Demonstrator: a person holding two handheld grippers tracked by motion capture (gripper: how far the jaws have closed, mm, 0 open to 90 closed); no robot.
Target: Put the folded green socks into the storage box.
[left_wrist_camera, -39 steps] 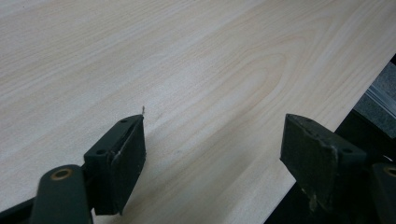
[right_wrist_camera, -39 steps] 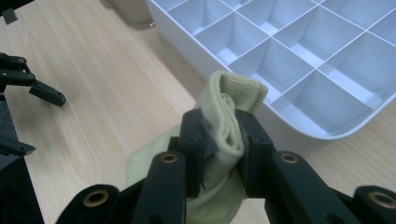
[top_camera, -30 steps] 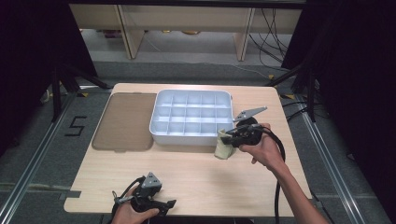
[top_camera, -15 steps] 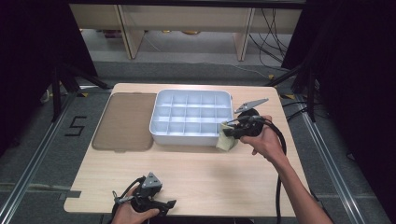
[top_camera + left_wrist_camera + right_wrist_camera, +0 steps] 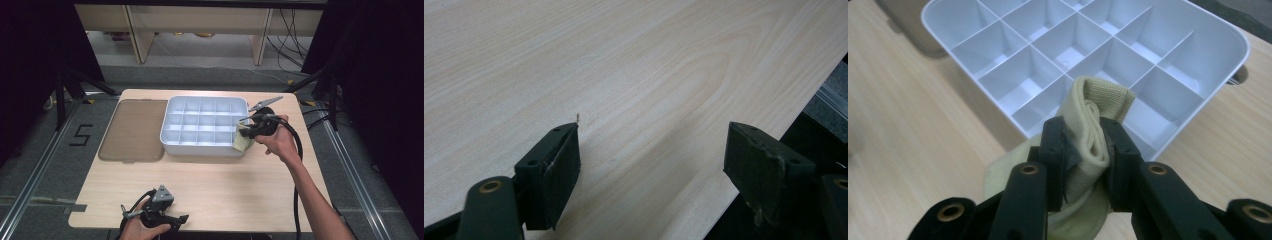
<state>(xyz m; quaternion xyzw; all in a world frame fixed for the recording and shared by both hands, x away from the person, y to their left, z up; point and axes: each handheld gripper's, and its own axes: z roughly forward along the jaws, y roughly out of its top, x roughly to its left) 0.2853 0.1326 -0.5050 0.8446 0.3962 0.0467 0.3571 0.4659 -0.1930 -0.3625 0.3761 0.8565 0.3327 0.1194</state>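
Observation:
A white divided tray with several compartments stands in the middle of the wooden table. My right gripper is shut on a folded pale-yellow cloth, held just over the tray's near right corner. In the right gripper view the cloth stands up between the black pads, with its lower part hanging below them. My left gripper lies low at the table's front edge, its jaws wide apart with only bare wood between them.
A flat brown lid lies on the table to the left of the tray. A black cable trails from the right gripper down along the person's forearm. Dark frames and a grey floor surround the table.
My right gripper has carried the cloth a little away from the person and up, from the table in front of the tray to the tray's near right corner. The left gripper has stayed still.

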